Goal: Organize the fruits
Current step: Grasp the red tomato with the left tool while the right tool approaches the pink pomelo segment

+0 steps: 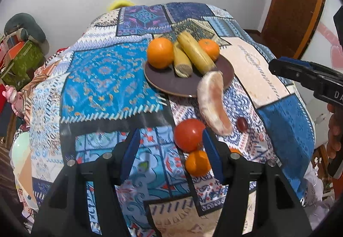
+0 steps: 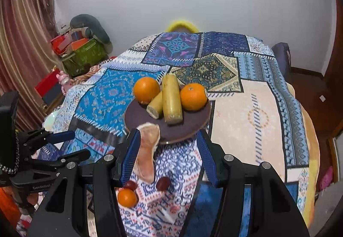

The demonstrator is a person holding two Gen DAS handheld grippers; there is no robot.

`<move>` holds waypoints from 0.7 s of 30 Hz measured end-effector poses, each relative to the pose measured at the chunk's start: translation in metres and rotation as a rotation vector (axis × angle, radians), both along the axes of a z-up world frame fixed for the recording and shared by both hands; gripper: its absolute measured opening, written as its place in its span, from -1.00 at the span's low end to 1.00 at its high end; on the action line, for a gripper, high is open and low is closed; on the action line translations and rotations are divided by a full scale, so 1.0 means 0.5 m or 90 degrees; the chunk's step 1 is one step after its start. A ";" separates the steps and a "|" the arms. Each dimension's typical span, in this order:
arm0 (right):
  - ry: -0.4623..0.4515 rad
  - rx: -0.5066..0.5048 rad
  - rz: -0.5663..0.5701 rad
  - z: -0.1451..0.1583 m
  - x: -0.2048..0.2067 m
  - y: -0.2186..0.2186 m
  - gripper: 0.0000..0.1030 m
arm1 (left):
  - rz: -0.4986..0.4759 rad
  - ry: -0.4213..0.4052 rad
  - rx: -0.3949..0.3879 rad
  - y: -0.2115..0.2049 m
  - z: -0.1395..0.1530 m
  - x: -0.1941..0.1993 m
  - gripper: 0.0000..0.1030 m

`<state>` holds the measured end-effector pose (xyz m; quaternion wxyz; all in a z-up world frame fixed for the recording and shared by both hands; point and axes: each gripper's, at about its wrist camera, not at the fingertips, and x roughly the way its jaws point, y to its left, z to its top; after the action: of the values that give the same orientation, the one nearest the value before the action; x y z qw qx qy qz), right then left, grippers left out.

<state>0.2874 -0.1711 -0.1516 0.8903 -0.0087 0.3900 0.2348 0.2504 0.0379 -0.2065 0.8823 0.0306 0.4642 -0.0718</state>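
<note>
You held the left gripper (image 1: pixel 169 147) low over the patchwork cloth (image 1: pixel 103 78) with its jaws spread wide and nothing between them; a red tomato (image 1: pixel 189 134) sat just beside its right finger, with a small orange (image 1: pixel 197 163) touching the tomato on the near side. Your right gripper (image 2: pixel 168 149) was also wide open, gripping nothing. A peeled pomelo segment (image 2: pixel 148 149) lay by its left finger, its far end resting on the rim of the brown plate (image 2: pixel 188 129). That plate carried two oranges (image 2: pixel 146 89) and two yellow banana pieces (image 2: pixel 171 101) lying between them. Two small dark red fruits (image 2: pixel 164 183) rested on the cloth near the segment's near end.
</note>
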 end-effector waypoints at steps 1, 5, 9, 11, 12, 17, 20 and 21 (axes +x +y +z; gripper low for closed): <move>0.002 0.000 0.000 -0.002 -0.004 0.000 -0.01 | -0.001 0.004 0.000 -0.004 -0.005 0.001 0.17; 0.008 -0.003 0.005 -0.011 -0.016 0.000 -0.01 | -0.006 0.026 -0.006 -0.021 -0.029 0.009 0.17; 0.006 -0.037 0.028 -0.030 -0.026 0.020 0.08 | -0.015 0.045 -0.016 -0.035 -0.052 0.025 0.17; -0.002 -0.054 0.036 -0.038 -0.032 0.030 0.11 | -0.017 0.050 -0.019 -0.039 -0.061 0.032 0.17; -0.003 -0.061 0.042 -0.044 -0.033 0.036 0.11 | -0.019 0.052 -0.021 -0.040 -0.065 0.035 0.17; 0.020 -0.051 0.055 -0.070 -0.027 0.047 0.11 | -0.021 0.067 -0.031 -0.045 -0.091 0.055 0.17; 0.033 -0.046 0.052 -0.084 -0.020 0.050 0.11 | -0.018 0.070 -0.032 -0.045 -0.105 0.064 0.17; 0.039 -0.045 0.052 -0.089 -0.017 0.051 0.11 | -0.016 0.072 -0.034 -0.044 -0.110 0.067 0.17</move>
<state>0.2791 -0.1455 -0.1961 0.8670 -0.0485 0.4241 0.2572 0.2837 0.0158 -0.2613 0.8544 0.0085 0.5105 -0.0968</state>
